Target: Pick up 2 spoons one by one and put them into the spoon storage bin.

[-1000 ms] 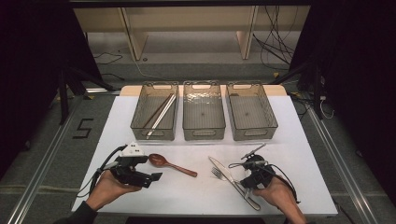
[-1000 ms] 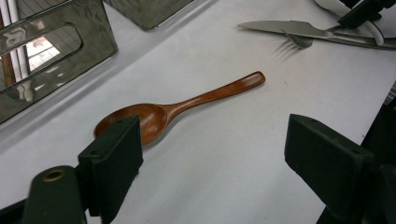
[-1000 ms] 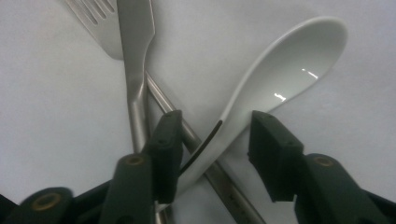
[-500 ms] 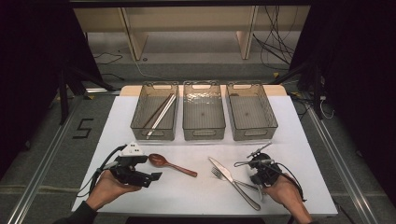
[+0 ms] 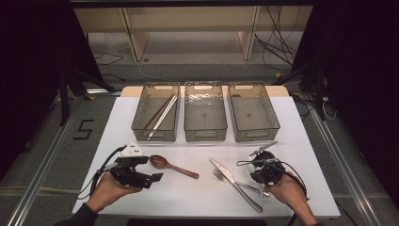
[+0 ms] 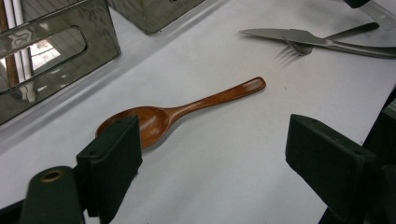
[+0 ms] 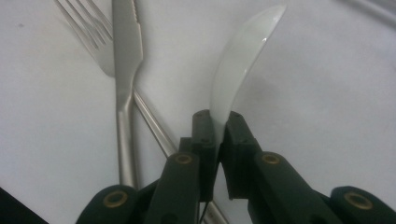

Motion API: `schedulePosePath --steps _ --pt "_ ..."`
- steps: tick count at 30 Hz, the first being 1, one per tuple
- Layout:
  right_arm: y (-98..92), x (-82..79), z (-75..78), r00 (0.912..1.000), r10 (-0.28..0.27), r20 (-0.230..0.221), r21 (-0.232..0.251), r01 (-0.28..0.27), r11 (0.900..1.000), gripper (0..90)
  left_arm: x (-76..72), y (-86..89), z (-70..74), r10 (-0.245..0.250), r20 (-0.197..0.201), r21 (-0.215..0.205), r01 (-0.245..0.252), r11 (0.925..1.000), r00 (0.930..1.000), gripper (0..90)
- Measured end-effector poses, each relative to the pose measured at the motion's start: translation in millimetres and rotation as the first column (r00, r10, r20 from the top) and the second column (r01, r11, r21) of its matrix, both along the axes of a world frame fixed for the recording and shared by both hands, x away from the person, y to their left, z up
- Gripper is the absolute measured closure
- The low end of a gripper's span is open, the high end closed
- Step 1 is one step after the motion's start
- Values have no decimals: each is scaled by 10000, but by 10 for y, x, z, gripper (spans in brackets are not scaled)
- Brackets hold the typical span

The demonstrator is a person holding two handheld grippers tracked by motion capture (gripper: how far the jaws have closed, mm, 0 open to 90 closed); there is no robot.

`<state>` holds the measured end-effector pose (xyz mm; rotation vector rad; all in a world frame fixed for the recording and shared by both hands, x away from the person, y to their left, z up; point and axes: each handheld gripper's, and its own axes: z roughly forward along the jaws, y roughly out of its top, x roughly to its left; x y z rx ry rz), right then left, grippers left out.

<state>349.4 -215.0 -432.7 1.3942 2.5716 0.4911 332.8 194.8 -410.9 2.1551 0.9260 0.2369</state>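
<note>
Right gripper point(image 7: 217, 128) pinches white spoon point(image 7: 240, 60) by thin handle end, just beside knife point(image 7: 125, 70) n fork point(image 7: 88, 32). Left gripper point(image 6: 212, 154) open near brown spoon point(image 6: 180, 112). We think white spoon cd slip or tip, grip v. small. Cd bump knife.

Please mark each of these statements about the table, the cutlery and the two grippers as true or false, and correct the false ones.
1. The right gripper is shut on a white spoon. True.
2. The wooden spoon is gripped by the left gripper. False: its jaws stand open and the spoon lies on the table, untouched.
3. The chopsticks lie in the left bin. True.
4. The knife and the fork lie in the middle bin. False: they lie crossed on the table, beside the right gripper.
5. The right bin holds a spoon. False: no cutlery is seen in it.
</note>
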Motion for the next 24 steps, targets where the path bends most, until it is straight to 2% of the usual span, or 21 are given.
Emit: schedulePosePath --steps 10,24 --pt "60 28 101 9982 261 537 466 -286 9985 849 -4 25 12 122 85 -422 -118 9990 9999 173" --pt "232 231 257 9915 646 1131 845 -744 9936 849 -10 43 11 276 179 -665 -264 9974 9995 160"
